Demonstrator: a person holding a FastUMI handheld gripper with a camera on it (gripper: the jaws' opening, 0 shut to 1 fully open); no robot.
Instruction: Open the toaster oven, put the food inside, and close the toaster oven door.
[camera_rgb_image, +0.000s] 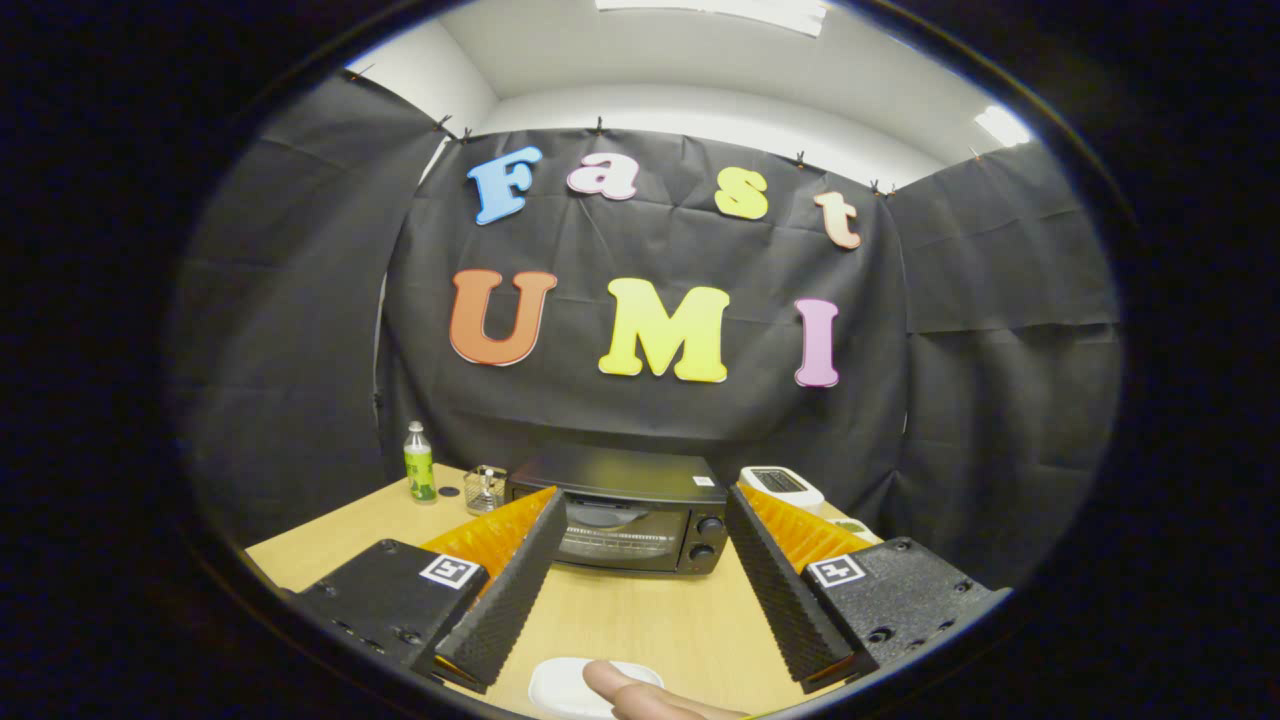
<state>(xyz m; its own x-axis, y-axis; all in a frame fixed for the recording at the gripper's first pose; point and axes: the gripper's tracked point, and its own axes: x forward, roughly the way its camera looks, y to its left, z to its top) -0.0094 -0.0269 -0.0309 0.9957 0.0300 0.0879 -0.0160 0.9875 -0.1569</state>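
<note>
The tool (645, 520) hangs spread wide, gripping nothing, its fingers framing the toaster oven (625, 522) that sits door-closed at the back of the table (650, 620). Left of the oven stand a green-labelled bottle (419, 463) and a small glass jar (485, 489), contents unclear; a fingertip (625, 690) rests on a white plate (560, 688) below the fingers.

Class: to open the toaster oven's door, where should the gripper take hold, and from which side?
Judging by the closed door, grip its top edge from the front. The toaster oven faces the open gripper; knobs sit right of the glass. No handle is clearly discernible.
</note>
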